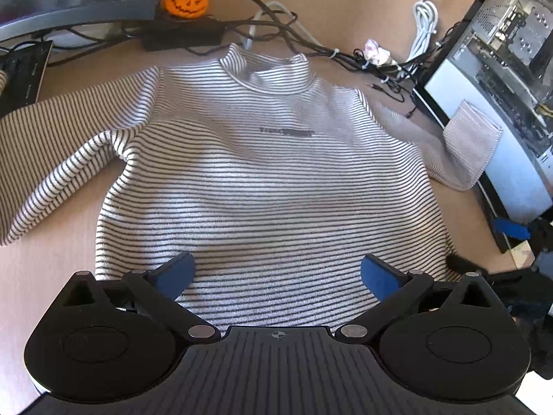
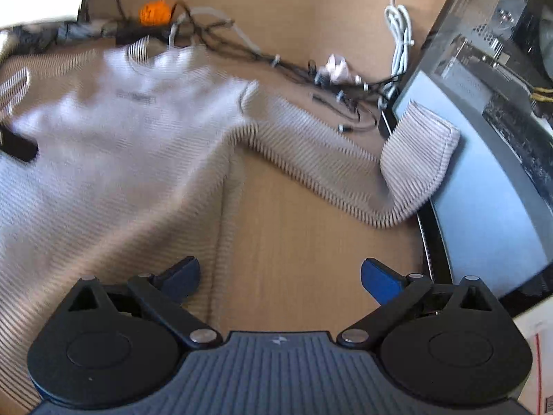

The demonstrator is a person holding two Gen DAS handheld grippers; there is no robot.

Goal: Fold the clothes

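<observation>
We see our right gripper (image 2: 280, 278) spread wide over the wooden table (image 2: 300, 238), the striped sweater (image 2: 114, 159) at ten o'clock, its sleeve cuff (image 2: 420, 147) against the computer case (image 2: 484, 173) at two o'clock.

We see a soft, ribbed knit sweater (image 1: 262, 173) in white cloth with thin dark stripes, its surface matt and slightly fuzzy, lying on a smooth, pale wood-grain table (image 2: 304, 235). The left gripper (image 1: 276, 276) and the right gripper (image 2: 280, 280) are matt black plastic with bright metal pivot pins, ridged housings and 2 blue pads each. The pumpkin figure (image 1: 186, 0) looks like matt orange plastic. The cables (image 1: 423, 20) have smooth rubbery sheaths. The computer case (image 2: 484, 159) shows a glossy panel and bare metal inside.
</observation>
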